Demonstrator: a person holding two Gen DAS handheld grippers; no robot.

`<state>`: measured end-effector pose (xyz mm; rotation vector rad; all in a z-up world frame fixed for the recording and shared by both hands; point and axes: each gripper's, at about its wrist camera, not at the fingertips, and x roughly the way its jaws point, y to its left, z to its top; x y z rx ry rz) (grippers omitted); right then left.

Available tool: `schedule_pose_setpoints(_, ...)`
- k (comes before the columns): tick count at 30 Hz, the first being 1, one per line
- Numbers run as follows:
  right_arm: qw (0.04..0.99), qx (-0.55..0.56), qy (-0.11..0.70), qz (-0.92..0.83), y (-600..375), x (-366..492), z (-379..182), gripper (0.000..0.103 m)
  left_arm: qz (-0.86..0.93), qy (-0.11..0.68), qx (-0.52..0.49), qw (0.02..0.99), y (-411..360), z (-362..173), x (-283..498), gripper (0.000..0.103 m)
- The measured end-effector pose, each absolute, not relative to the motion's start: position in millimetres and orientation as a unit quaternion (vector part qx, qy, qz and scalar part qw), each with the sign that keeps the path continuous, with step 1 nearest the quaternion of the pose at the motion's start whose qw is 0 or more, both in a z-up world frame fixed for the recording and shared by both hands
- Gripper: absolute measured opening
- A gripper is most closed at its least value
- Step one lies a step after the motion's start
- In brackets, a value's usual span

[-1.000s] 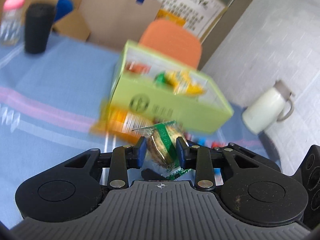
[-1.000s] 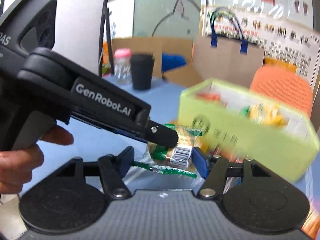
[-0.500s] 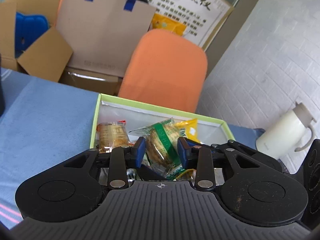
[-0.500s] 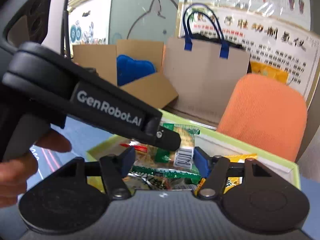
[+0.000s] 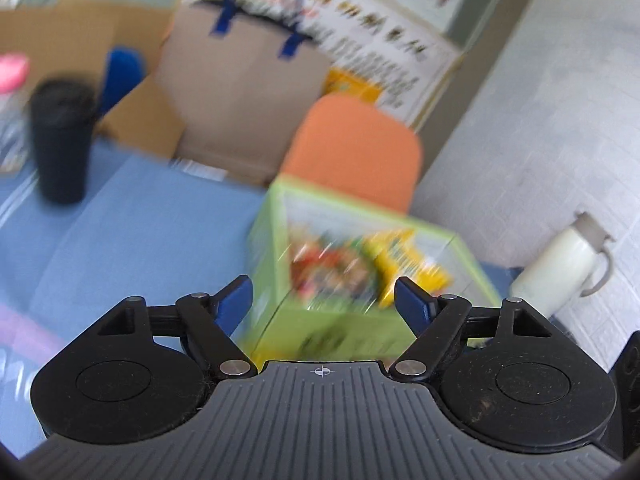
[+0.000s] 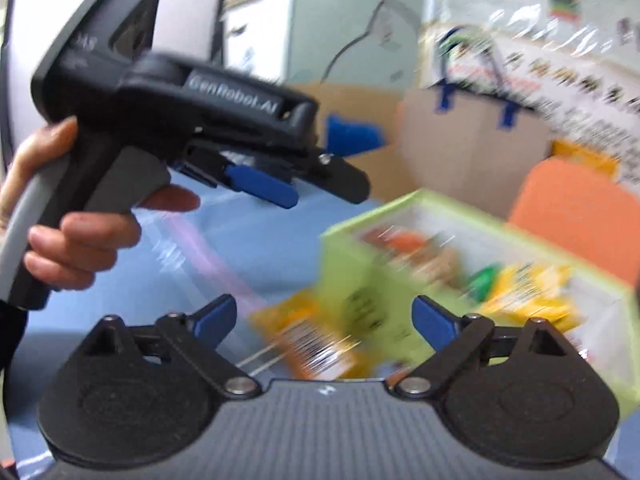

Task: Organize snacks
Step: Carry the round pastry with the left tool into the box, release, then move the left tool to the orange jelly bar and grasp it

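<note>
A light green box stands on the blue tablecloth with several wrapped snacks inside, blurred by motion. It also shows in the right wrist view. My left gripper is open and empty, just in front of the box's near corner. In the right wrist view the left gripper is held up left of the box. My right gripper is open and empty. An orange snack packet lies on the cloth beside the box, between my right fingers.
A black cup and a pink-capped bottle stand at the far left. A white jug stands right of the box. An orange chair, a paper bag and cardboard boxes are behind the table.
My left gripper has opened and let go of the green-wrapped snack over the box, then pulled back. My right gripper has also drawn back from the box.
</note>
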<state>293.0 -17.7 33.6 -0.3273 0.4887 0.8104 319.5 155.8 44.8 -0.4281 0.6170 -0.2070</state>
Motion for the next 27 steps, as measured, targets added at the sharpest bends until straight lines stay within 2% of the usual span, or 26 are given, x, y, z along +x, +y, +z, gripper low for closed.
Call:
schedule_pose_setpoints(7,0.852,-0.158,0.316,0.387,19.8,330.1,0.6,0.094,-0.043,0.349,-0.267,0.897,187.3,8.0,287.2,0.065)
schedule_pose_setpoints(12,0.847,-0.105,0.323,0.408,8.4,297.4,5.5,0.093,-0.046,0.354,-0.277,0.892,189.1,-4.7,266.8,0.065)
schedule_pose_setpoints(19,0.863,-0.109,0.319,0.376,6.1,274.5,5.2,0.093,-0.071,0.359,-0.289,0.885,173.6,-9.6,265.5,0.067)
schedule_pose_setpoints(27,0.871,-0.098,0.334,0.348,12.3,283.3,-10.0,0.093,-0.085,0.392,-0.205,0.893,133.1,-3.3,298.1,0.067)
